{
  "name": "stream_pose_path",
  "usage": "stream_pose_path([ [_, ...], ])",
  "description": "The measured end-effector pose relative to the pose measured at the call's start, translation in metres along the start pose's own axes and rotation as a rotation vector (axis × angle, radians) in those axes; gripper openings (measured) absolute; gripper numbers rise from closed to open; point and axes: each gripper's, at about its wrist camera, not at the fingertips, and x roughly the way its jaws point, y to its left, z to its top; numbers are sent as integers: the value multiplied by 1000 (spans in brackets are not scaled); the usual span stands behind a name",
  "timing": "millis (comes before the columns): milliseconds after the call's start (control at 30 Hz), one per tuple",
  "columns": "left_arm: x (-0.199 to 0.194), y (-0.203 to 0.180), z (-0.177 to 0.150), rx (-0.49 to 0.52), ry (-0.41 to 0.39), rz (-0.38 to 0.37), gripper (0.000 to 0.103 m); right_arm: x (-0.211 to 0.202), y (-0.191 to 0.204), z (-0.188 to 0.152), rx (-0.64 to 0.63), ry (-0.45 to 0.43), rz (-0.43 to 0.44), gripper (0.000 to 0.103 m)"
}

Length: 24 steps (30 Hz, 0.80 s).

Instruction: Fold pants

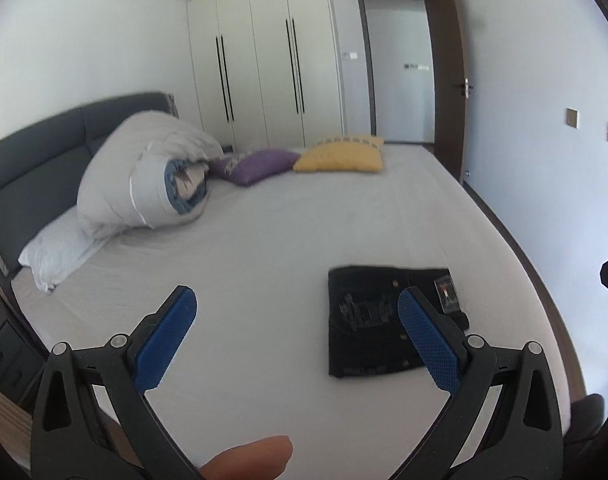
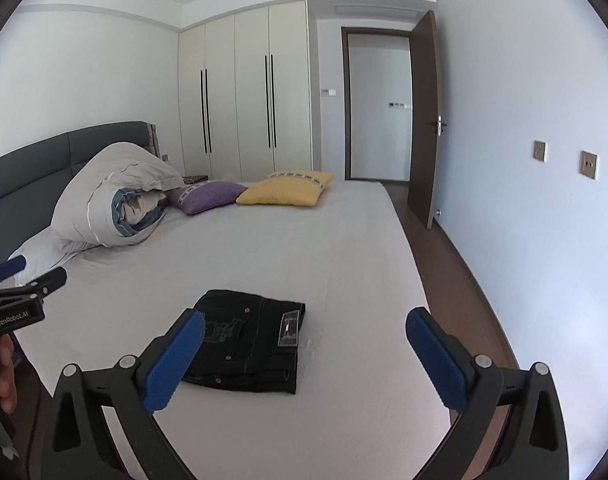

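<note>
2 claws hang over my bed (image 2: 304,248), where the duvet (image 2: 104,200) is rolled by the headboard beside 2 cushions (image 2: 284,192). Folded pants (image 2: 248,344) lie near the foot edge. Left claw (image 1: 296,336) and right claw (image 2: 304,356) gape wide, holding nothing.

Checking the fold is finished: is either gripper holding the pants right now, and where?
Nothing is held. Left gripper and right gripper both have open jaws above the folded pants on the bed.
</note>
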Motion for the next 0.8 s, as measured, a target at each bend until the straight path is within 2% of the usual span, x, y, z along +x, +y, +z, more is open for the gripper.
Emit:
stream_pose_path([
  [100, 8, -13, -17, -20, 122, -52, 103, 12, 0, -10, 78, 96, 15, 103],
  [167, 18, -25, -29, -8, 157, -56, 103, 21, 0, -18, 131, 161, 34, 103],
  [233, 26, -33, -37, -4, 180, -30, 103, 30, 5, -23, 131, 209, 13, 103],
  [400, 67, -38, -51, -42, 240, -32, 103, 39, 13, -30, 105, 238, -21, 103],
  [533, 83, -37, -51, -54, 253, -37, 103, 39, 15, -27, 83, 247, -47, 103],
  [800, 97, -39, -54, -58, 278, -52, 103, 43, 22, -26, 59, 262, -40, 103],
])
